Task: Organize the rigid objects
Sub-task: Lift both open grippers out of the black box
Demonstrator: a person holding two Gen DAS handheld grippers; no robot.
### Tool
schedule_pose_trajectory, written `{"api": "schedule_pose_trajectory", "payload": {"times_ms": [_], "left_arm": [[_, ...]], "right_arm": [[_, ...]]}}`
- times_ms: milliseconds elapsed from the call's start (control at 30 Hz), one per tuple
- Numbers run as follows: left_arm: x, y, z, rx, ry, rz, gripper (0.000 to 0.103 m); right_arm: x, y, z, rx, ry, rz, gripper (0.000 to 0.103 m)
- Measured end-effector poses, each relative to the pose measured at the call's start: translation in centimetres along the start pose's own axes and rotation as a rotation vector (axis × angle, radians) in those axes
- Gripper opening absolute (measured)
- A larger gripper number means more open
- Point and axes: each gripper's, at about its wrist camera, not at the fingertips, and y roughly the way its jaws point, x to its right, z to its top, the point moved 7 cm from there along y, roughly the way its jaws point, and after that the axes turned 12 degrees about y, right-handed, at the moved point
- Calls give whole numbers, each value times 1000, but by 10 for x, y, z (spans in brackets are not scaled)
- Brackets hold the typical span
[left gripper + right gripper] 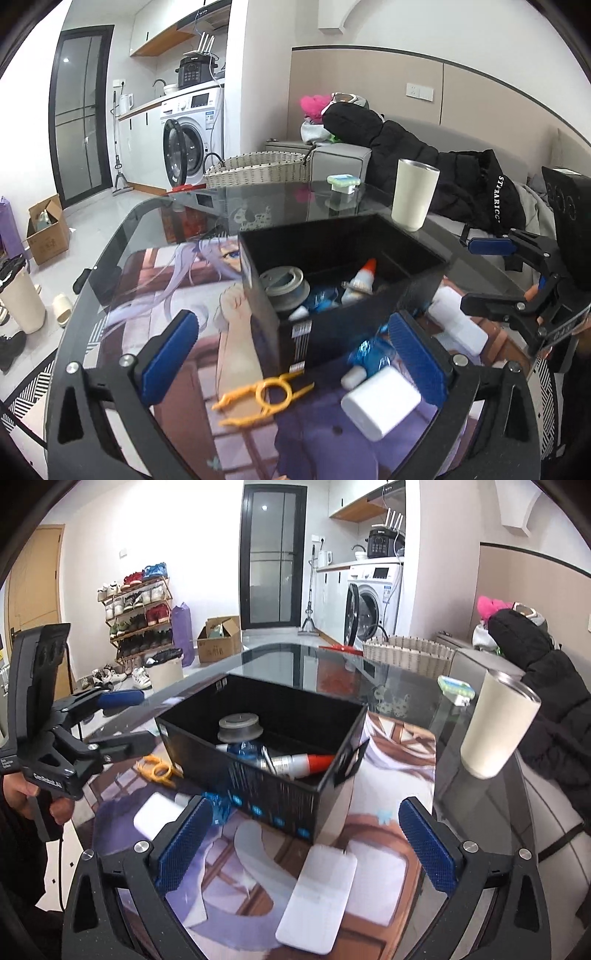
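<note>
Your right gripper (301, 843), jaws spread wide and holding nothing, is right over the white slab (317, 878); it lies pointing away, maybe tilted.

The left wrist camera sits low and close behind the left tool (291, 365). It looks forward and down over the near edge of the glass surface (155, 221) toward the black box (332, 258), with the sofa (340, 155) behind the far edge. The right wrist camera looks from behind the right tool (306, 845), also near, toward the washing machine (373, 602). Both views share the box, the white cup (413, 195) and each other's tool at one side.
</note>
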Motion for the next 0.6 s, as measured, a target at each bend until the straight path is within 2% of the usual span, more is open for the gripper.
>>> {"api": "schedule_pose_trajectory", "payload": {"times_ms": [267,600], "left_arm": [[6,3,-21,-31,2,-10,103],[22,4,-30,-51,43,-32,103]], "right_arm": [[9,11,-30,-88,22,-28,102],[15,23,-54,-172,12,-75,102]]}}
